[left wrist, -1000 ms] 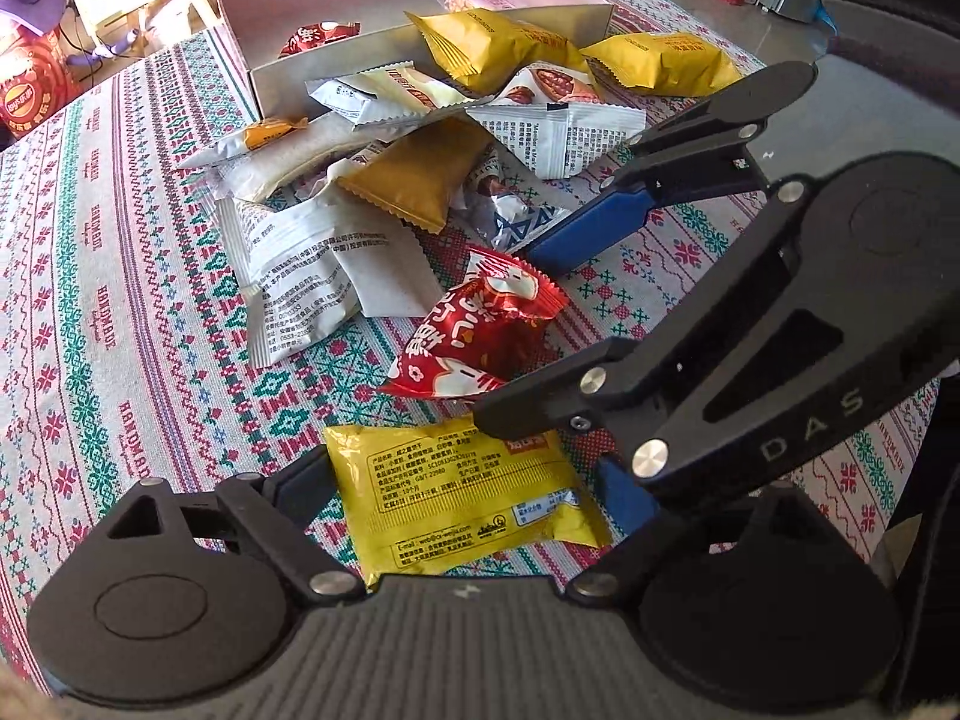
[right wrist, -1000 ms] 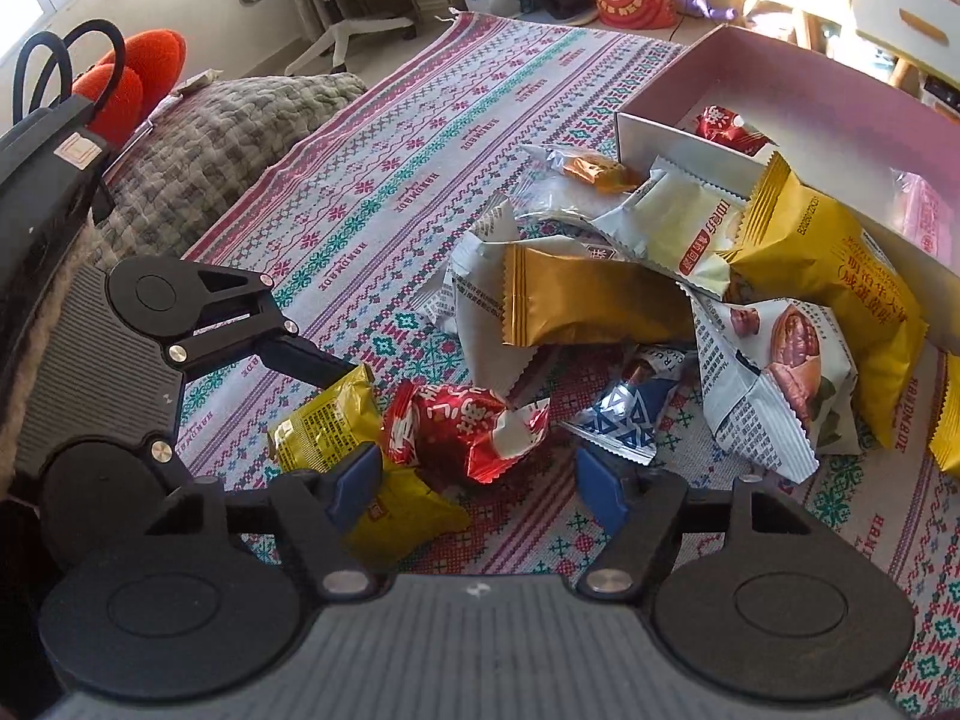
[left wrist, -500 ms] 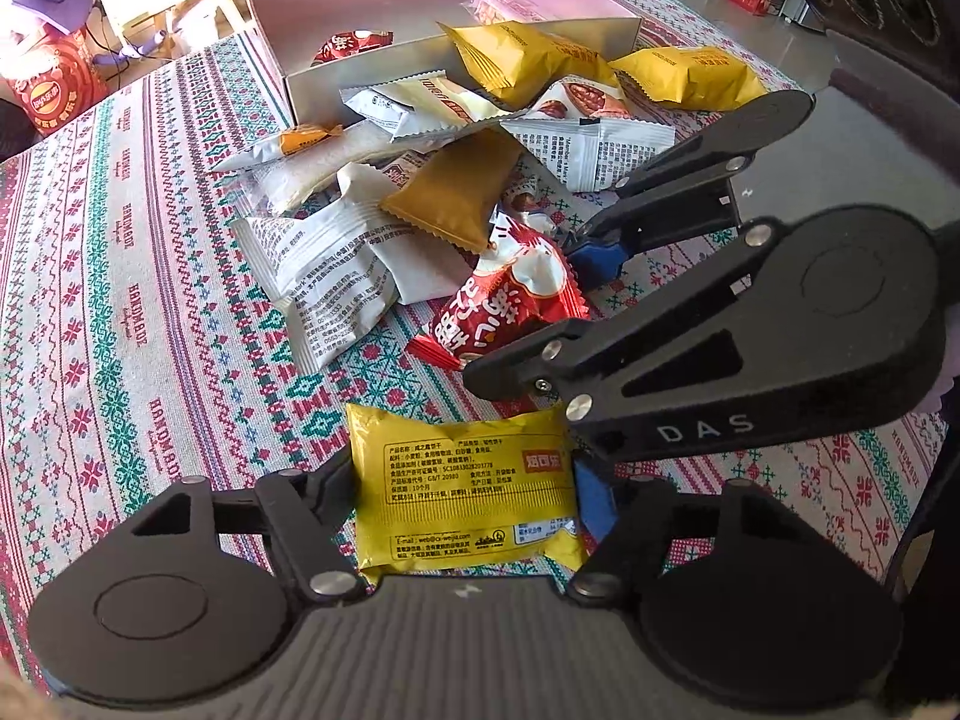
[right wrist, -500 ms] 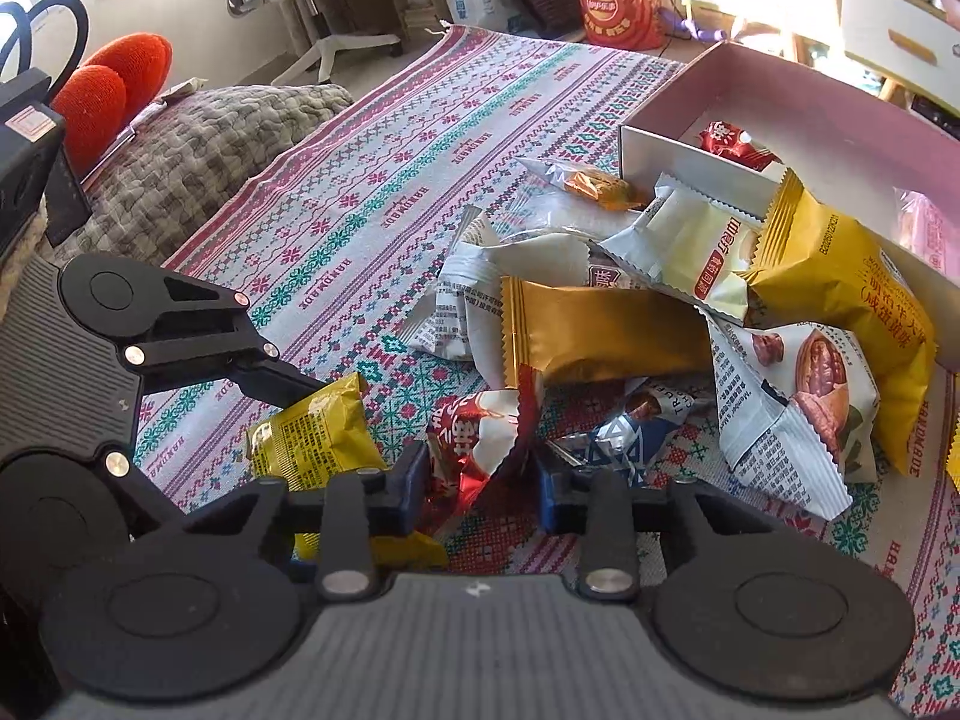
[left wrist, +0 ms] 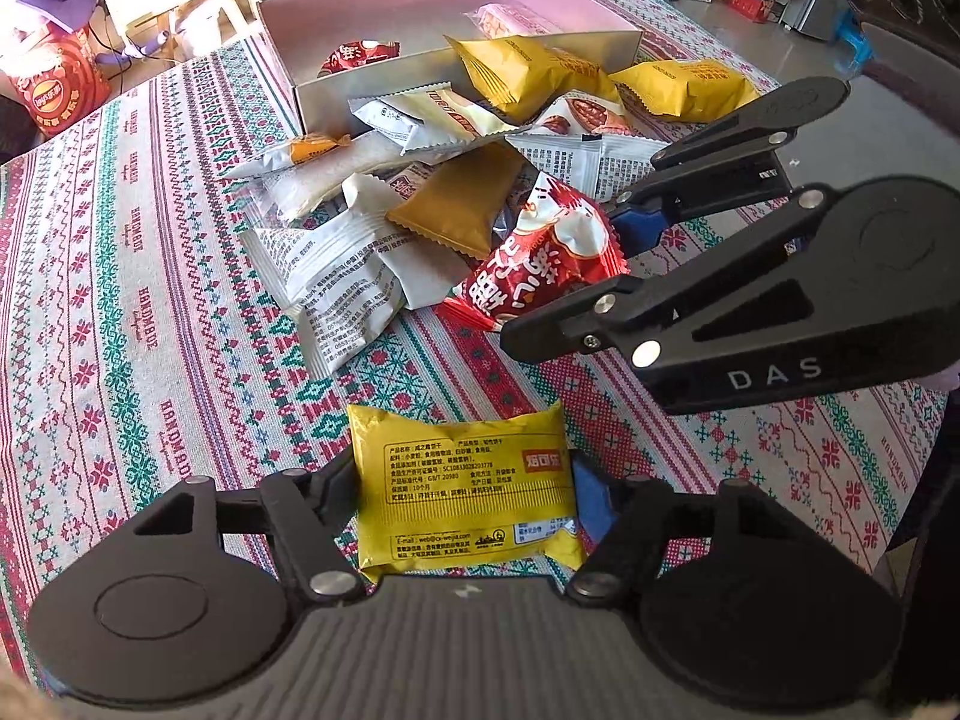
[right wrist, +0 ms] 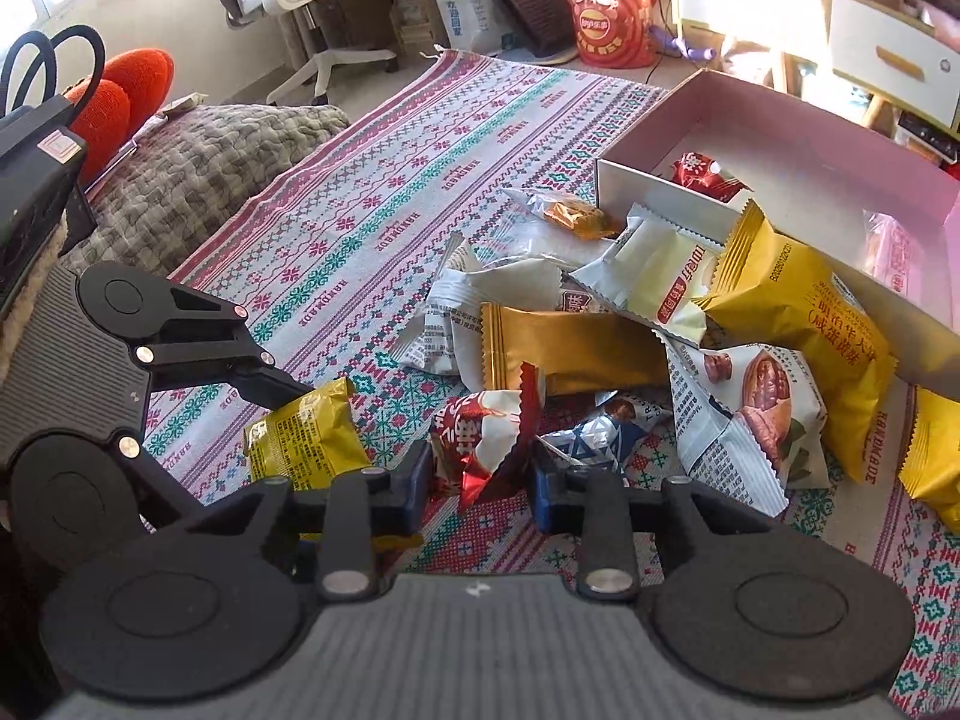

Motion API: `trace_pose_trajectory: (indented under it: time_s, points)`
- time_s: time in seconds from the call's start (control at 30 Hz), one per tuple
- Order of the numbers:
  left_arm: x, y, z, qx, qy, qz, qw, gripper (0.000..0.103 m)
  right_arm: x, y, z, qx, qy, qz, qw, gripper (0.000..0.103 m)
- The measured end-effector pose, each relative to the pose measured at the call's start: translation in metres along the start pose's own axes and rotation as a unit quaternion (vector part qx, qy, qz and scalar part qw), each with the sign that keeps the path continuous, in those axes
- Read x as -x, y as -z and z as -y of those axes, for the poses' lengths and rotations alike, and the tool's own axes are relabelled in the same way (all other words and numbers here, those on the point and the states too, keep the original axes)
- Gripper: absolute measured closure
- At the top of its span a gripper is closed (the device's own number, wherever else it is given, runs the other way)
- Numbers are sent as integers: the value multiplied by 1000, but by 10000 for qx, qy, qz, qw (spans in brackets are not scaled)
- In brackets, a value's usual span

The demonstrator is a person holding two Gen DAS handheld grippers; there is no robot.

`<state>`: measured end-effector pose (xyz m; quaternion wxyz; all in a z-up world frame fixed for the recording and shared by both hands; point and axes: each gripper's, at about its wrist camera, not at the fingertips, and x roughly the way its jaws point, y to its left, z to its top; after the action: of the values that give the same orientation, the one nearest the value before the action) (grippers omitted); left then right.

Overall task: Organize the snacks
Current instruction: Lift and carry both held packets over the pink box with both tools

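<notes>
Jaws of both tools are closed on packets: the left gripper (left wrist: 465,495) has just pinched in on a flat yellow packet (left wrist: 465,495) by its two short sides, and the right gripper (right wrist: 480,468) has just drawn in on a red-and-white packet (right wrist: 486,435), which stands crumpled between the blue pads; both packets sit low over the patterned cloth (left wrist: 150,300) of the tabletop, just in front of the loose heap of snacks (left wrist: 420,192), with the pink box (left wrist: 390,18) behind the heap and only a few pieces in it; the likeliest trouble, as I judge it, is slippage, since both wrappers are slick, air-filled film and the red one seems caught only by a creased fold, so a quick swing could let it slide out; the yellow one bows a little under the squeeze and may pop free or its biscuit may crack if pressed harder; the two tools are close, the right one's arm crossing just above the yellow packet in the left view, so lifting both together risks a knock; the heap lies between the hands and the box, and a low carry could drag the gold packet (right wrist: 576,348) or push others off; the near wall of the box needs clearing from above; open cloth lies to the left, while the tabletop edge is near on the right side of the left view.
</notes>
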<state>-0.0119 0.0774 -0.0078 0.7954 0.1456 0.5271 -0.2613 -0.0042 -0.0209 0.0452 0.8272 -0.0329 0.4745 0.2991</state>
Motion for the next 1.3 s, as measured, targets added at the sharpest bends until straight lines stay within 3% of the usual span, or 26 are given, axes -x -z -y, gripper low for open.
trace_pose_trajectory:
  time_s: [0.83,1.3]
  points:
    - [33,-39,-7,388,-37,769,9963,28,46,-18,26,-366,213,597,9973,73]
    - [32,-83,-15,782,-161,1128,9904,28,61,-35,63,-682,588,899,9919,73]
